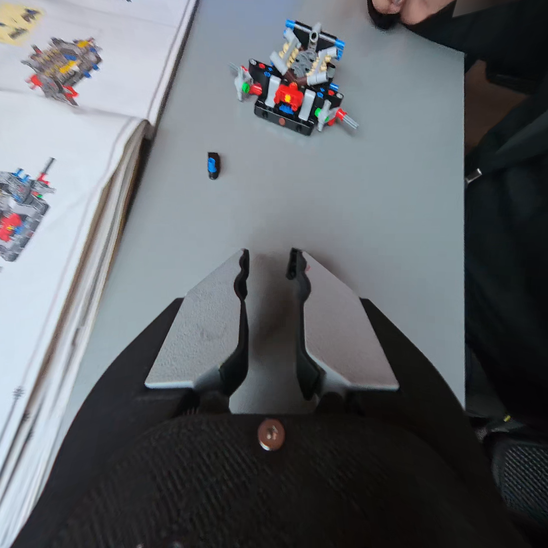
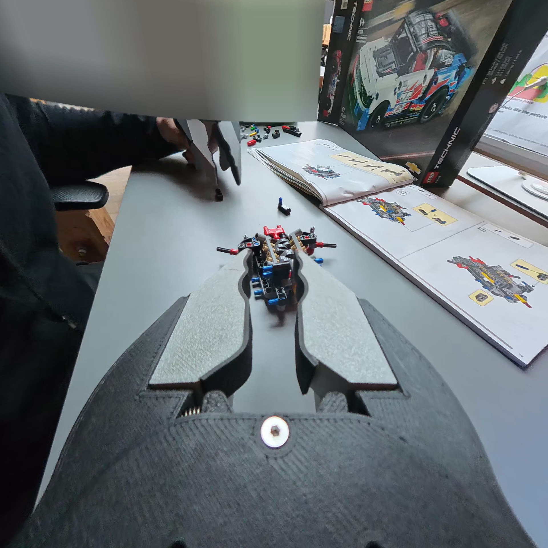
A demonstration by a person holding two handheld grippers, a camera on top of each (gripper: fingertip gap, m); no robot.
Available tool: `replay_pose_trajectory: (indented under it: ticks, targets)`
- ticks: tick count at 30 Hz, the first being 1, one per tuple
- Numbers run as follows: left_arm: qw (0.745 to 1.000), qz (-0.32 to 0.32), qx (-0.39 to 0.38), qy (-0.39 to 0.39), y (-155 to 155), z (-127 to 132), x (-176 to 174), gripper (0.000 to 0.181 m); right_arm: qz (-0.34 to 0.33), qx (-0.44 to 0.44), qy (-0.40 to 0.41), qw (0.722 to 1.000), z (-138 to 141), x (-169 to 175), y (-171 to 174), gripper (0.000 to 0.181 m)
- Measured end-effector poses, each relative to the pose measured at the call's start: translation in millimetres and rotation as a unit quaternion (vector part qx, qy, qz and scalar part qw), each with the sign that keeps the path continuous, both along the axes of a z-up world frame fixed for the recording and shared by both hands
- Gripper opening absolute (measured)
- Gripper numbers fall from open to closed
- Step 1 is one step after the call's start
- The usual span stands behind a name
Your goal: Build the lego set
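The part-built lego assembly (image 1: 293, 80), black with grey, red and blue parts, stands on the grey table (image 1: 355, 207). In the left wrist view no gripper touches it. In the right wrist view it (image 2: 275, 267) shows between my right gripper's (image 2: 271, 258) open fingers. My left gripper (image 1: 268, 258) is open and low over the table, with a small black piece (image 1: 293, 264) at its right fingertip. That piece (image 2: 218, 195) also shows under the left gripper (image 2: 227, 185) in the right wrist view. A black piece with a blue pin (image 1: 213, 165) lies loose between the two grippers.
The open instruction book (image 1: 74, 148) lies along one side of the table (image 2: 385, 213). The set's box (image 2: 415, 74) stands behind it. Several loose pieces (image 2: 267, 130) lie at the far end. A person's black sleeve (image 2: 74, 139) and a chair armrest (image 2: 80, 194) are beside the table edge. My hands' fingertips stand some 25 cm from each other.
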State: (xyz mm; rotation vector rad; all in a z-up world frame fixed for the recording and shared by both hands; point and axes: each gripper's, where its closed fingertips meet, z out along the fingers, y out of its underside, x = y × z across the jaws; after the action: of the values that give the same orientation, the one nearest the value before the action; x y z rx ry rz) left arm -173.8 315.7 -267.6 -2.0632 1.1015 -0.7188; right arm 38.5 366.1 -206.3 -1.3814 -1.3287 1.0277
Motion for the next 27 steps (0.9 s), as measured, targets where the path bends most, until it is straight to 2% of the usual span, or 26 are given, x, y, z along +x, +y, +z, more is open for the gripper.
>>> replay_pose_trajectory:
  ticks: [7,24,27]
  targets:
    - [0.998,-0.012,0.005,0.055,-16,-13,6,0.027,0.0,0.019,-0.013,1.0,-3,-3,-4,0.023]
    - [0.997,-0.006,0.018,0.073,-22,-13,5,0.027,0.003,0.015,-0.016,1.0,-4,-3,-4,0.023]
    - [0.997,0.001,0.02,0.075,-19,-14,3,0.02,0.001,0.014,-0.014,1.0,-3,-3,-3,0.023]
